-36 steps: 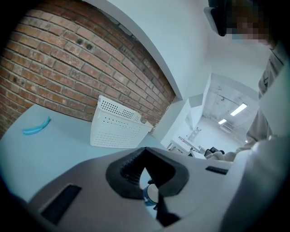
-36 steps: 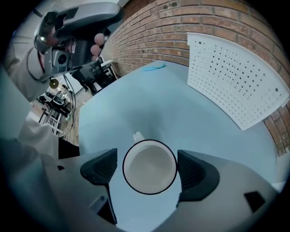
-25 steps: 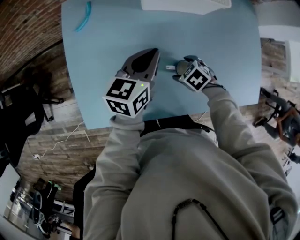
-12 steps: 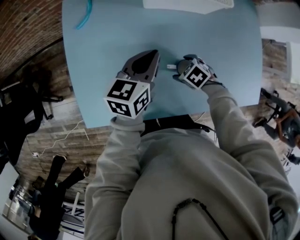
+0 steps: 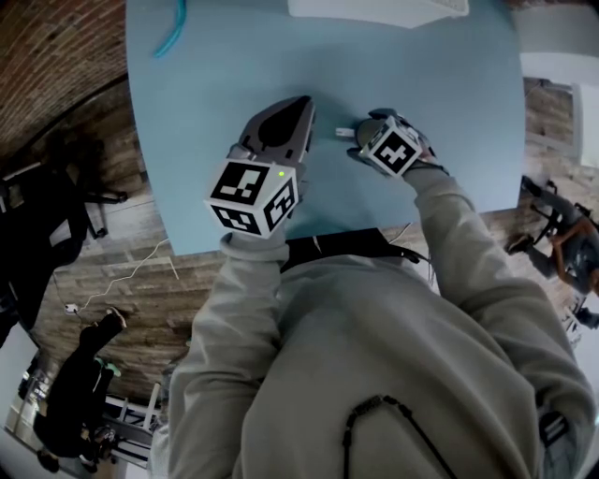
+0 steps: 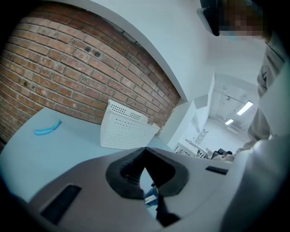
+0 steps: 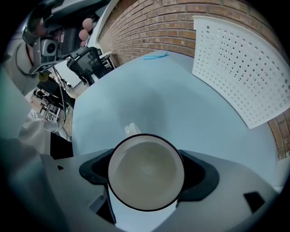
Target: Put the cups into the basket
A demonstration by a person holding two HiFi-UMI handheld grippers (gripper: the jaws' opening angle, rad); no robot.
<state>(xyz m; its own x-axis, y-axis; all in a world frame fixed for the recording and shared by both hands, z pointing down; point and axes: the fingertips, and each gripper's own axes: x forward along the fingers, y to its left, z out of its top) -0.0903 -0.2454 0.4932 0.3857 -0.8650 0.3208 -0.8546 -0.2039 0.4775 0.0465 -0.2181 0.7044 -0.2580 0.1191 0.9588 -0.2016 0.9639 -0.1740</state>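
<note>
A white cup [image 7: 146,172] with a dark rim sits mouth-up between the jaws of my right gripper [image 7: 147,168], which is shut on it. Its small handle [image 7: 131,129] points away from the camera. In the head view the right gripper [image 5: 367,128] holds the cup low over the blue table [image 5: 430,65], with the handle [image 5: 344,133] sticking out to the left. My left gripper [image 5: 305,103] hovers just left of it, and in its own view the left gripper [image 6: 145,152] is shut on nothing. The white perforated basket [image 5: 374,8] stands at the table's far edge.
A light-blue curved object [image 5: 170,30] lies at the table's far left corner. The basket [image 7: 240,68] is ahead and to the right of the held cup, by a brick wall [image 6: 68,68]. Chairs and a person [image 5: 75,393] are on the floor to the left.
Both grippers have barely shifted, and the cup stays held in the right one. The person on the floor at lower left has moved.
</note>
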